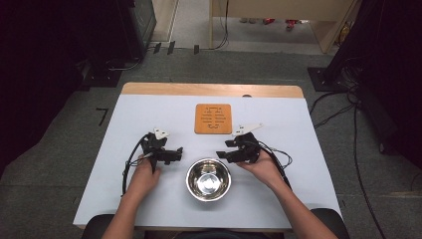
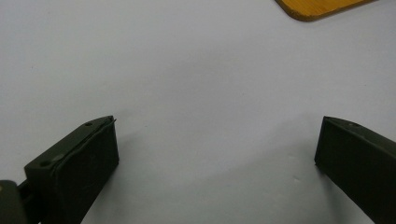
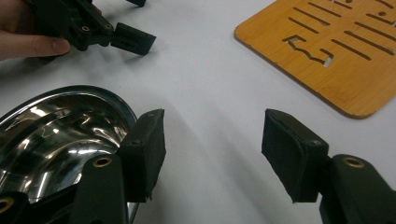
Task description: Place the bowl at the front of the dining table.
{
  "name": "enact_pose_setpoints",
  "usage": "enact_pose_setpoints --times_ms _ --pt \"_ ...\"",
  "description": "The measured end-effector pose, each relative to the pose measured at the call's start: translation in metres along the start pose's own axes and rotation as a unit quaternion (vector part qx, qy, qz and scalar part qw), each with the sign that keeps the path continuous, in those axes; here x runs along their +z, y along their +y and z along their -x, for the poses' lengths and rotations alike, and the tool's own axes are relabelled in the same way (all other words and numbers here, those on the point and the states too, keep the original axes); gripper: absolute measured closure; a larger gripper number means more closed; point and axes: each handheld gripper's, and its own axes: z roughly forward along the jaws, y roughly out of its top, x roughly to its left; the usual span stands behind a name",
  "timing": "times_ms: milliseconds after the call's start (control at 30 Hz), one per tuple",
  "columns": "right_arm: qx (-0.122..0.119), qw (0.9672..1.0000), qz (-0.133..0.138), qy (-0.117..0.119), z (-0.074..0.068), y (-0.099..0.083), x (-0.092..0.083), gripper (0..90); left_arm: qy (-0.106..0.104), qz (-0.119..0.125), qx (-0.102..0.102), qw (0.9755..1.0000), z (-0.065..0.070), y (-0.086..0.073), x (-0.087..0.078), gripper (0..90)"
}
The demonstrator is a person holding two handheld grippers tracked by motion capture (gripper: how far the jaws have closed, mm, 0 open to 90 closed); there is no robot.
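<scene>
Both our grippers, left gripper (image 1: 178, 151) and right gripper (image 1: 220, 155), stand released over bare white table (image 1: 298, 149), flanking the round shiny steel bowl (image 1: 208, 179), whose rim nearly meets the right one's jaw up close, square slotted bamboo trivet (image 1: 213, 118) beyond.

This looks like a lab or test room. A small wooden table (image 1: 209, 90) under a white sheet stands on grey carpet tiles (image 1: 59, 164), with black equipment racks (image 1: 137, 25) at both sides, loose black cables (image 1: 348, 107) trailing across the floor, and pale plywood furniture (image 1: 278, 15) behind.
</scene>
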Motion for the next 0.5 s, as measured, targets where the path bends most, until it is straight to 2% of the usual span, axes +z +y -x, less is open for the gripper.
enact_pose_setpoints --times_ms 233,500 --pt "-0.015 0.9999 -0.003 0.008 -0.0044 0.0004 0.0021 40.3 0.0 0.0 0.001 1.0 -0.0001 0.0 -0.0001 0.0" --pt "-0.018 0.9996 -0.004 0.023 -0.0098 0.0013 0.0038 40.6 0.0 -0.001 0.001 1.0 -0.0001 0.0 -0.0001 0.0"
